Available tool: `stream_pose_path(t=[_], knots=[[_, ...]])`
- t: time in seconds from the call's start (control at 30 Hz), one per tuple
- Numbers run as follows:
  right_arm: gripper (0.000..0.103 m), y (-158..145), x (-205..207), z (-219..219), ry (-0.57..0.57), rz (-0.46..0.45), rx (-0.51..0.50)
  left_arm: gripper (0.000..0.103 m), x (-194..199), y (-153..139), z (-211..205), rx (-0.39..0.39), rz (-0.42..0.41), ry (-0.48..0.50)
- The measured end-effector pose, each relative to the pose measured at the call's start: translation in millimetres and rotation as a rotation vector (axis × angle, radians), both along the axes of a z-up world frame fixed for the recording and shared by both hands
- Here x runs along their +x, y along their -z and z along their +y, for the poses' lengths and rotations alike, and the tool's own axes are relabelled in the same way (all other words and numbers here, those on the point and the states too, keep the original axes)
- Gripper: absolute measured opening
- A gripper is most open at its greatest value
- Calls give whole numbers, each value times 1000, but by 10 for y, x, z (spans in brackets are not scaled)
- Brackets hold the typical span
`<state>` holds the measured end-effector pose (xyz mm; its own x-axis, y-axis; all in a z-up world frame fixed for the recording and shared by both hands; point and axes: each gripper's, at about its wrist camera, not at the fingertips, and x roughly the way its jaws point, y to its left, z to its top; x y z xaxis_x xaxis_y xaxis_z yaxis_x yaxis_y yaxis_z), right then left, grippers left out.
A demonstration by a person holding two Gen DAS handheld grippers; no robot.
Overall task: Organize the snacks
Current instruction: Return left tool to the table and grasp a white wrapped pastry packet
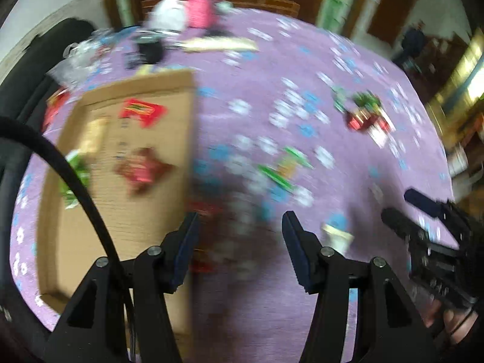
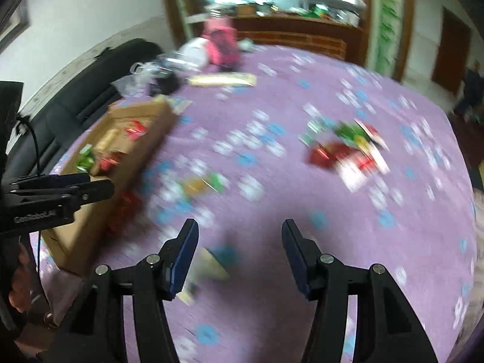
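Both views are motion-blurred. A shallow cardboard box [image 1: 127,181] [image 2: 133,139] lies on the purple flowered tablecloth [image 1: 272,60] and holds red and green snack packets [image 1: 142,112]. My left gripper [image 1: 240,227] is open and empty, above a red packet [image 1: 205,208] beside the box's right edge. A green-and-yellow packet [image 1: 284,166] [image 2: 205,184] lies mid-table. A pile of red, green and white packets [image 1: 366,115] [image 2: 348,148] lies far right. My right gripper [image 2: 240,236] is open and empty above a pale and teal packet [image 2: 214,263], which also shows in the left wrist view [image 1: 337,230].
A pink bag [image 1: 199,3] [image 2: 220,45], a white item and clear plastic wrap [image 2: 145,72] sit at the table's far side. A black sofa [image 2: 90,69] runs along the left. A wooden cabinet [image 2: 296,33] stands behind.
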<state>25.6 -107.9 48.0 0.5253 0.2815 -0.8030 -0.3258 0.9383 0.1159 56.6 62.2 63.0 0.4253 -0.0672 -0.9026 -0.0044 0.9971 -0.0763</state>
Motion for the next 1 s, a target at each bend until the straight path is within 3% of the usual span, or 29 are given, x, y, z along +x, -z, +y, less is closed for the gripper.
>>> stream_pose_path(t=[0.2, 0.3, 0.43, 0.57, 0.7, 0.83, 1.0], knots=[[57, 125, 45, -441, 77, 31, 9, 58, -54, 262, -645, 86, 48, 166], [58, 125, 62, -535, 73, 30, 14, 68, -84, 304, -791, 110, 33, 204], [58, 137, 122, -570, 60, 33, 23, 70, -66, 458, -887, 162, 79, 255], [58, 107, 156, -540, 30, 18, 25, 70, -41, 473, -715, 74, 86, 240], [57, 104, 267, -332, -46, 12, 1, 66, -65, 462, -683, 66, 59, 237], [59, 86, 419, 80, -209, -17, -38, 40, -160, 439, -568, 45, 2, 195], [64, 166, 535, 532, -395, -37, -113, 36, -245, 441, -574, 63, -40, 165]])
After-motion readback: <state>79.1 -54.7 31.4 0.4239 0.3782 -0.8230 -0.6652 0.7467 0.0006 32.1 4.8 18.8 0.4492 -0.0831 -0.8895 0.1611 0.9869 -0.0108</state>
